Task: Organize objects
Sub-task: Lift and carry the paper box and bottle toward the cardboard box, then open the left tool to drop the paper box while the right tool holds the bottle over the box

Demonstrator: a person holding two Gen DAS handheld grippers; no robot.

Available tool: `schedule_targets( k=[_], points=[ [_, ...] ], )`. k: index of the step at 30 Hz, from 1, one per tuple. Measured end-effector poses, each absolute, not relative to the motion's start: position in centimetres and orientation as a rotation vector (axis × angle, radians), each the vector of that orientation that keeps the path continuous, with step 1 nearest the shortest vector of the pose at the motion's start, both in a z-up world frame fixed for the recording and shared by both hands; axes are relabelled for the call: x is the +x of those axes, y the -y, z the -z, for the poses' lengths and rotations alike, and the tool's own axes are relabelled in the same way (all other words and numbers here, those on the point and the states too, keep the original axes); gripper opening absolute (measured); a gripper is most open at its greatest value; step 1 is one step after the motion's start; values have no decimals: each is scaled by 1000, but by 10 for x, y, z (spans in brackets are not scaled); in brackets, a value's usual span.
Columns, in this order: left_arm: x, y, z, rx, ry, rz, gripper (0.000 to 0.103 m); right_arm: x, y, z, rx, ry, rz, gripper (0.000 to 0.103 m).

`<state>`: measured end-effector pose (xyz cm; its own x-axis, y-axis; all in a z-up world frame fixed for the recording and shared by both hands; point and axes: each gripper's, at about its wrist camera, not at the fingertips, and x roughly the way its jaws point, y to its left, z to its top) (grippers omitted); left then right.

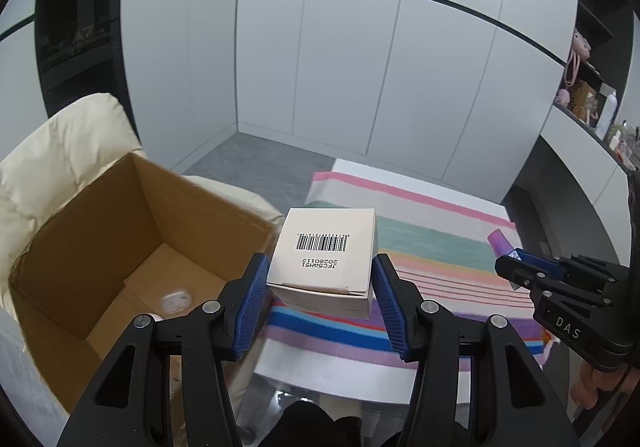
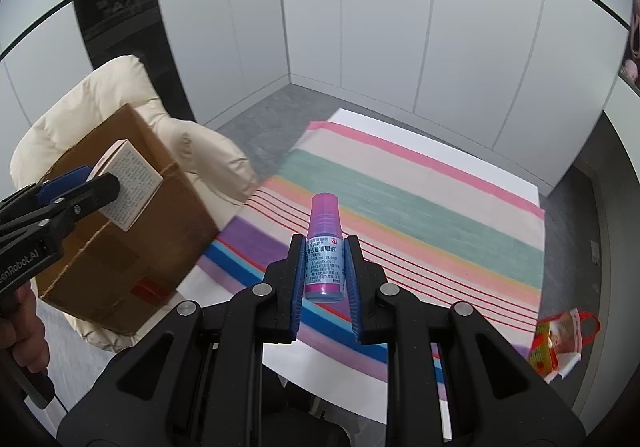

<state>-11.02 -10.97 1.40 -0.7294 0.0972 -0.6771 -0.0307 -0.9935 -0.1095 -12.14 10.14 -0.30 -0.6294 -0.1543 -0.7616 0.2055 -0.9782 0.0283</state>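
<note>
Black left gripper (image 1: 320, 295), blue fingers (image 1: 252, 303) clamped on both sides of white barcode box (image 1: 326, 255), box lifted off the surface, held just right of the cardboard box rim. Far left: open cardboard box (image 1: 100, 247) sits on cream padded chair (image 1: 60, 151), one small white item (image 1: 176, 301) on its bottom, blurred, rest of the inside free. Near wall of the carton stands between held box and opening. Striped cloth (image 2: 420, 207) covers white surface (image 2: 320, 375); cloth mostly bare, front edge close to the grippers. Right gripper (image 2: 324, 279), fingers shut tight on pink-capped eye-drop bottle (image 2: 323, 255), bottle upright, above the cloth. Far right: red printed bag (image 2: 560, 339) at the surface's right edge. Grey floor and white cabinet doors behind.
</note>
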Motion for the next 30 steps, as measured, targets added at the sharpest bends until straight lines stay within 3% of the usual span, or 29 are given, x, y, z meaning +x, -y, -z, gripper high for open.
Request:
schedule_targets(
  k=[30],
  points=[
    [-62, 235, 3, -1252, 201, -3056, 55, -112, 68, 2, 1098, -269, 2412, 20]
  ],
)
